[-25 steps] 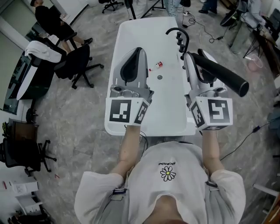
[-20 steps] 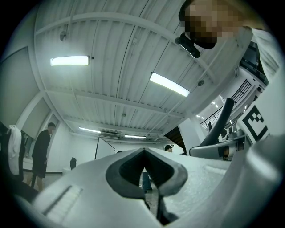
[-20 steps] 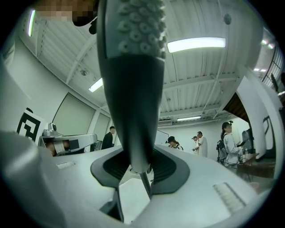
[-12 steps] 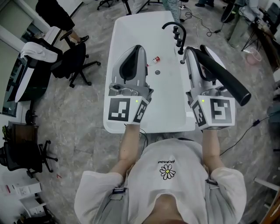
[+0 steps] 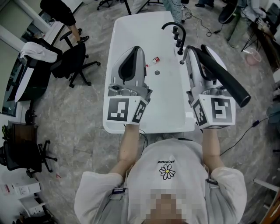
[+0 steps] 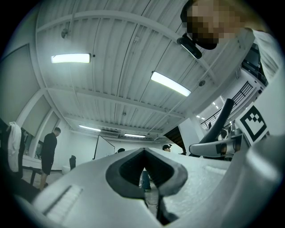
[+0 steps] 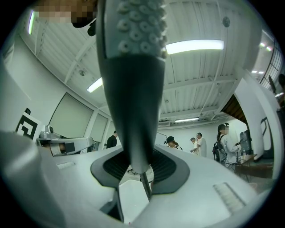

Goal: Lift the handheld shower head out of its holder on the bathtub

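Tub: one white bathtub [image 5: 166, 100], lengthwise in front of the person, floor mostly bare.
In the tub: one small bottle [image 5: 154, 60] with a red end, lying on its side near the far end; one round drain [image 5: 156, 72] just nearer than it. The two sit close but apart.
Tub fittings: one black curved faucet spout [image 5: 173, 26] on the far right rim, with a short row of dark knobs [image 5: 177, 39] beside it — count unclear.
Shower head: one dark handheld shower head [image 5: 223, 76], held up over the tub's right rim and running back along the right gripper toward the person. In the right gripper view its nozzle face [image 7: 142, 26] is at the top and the handle tapers down into the jaws, with the hose [image 7: 144, 182] trailing below.
Holder: can't make it out in any view.
Right gripper [image 5: 189, 50]: jaws clamped on the narrow end of the shower head handle.
Left gripper [image 5: 138, 49]: over the tub's left half, jaws brought together, nothing between them [image 6: 144, 151].
Grippers count: two, each with one marker cube at the wrist end.
Around the tub: two black office chairs [image 5: 78, 61] on the left — one by the tub, one lower left. One person in dark clothes [image 5: 59, 11] at upper left.
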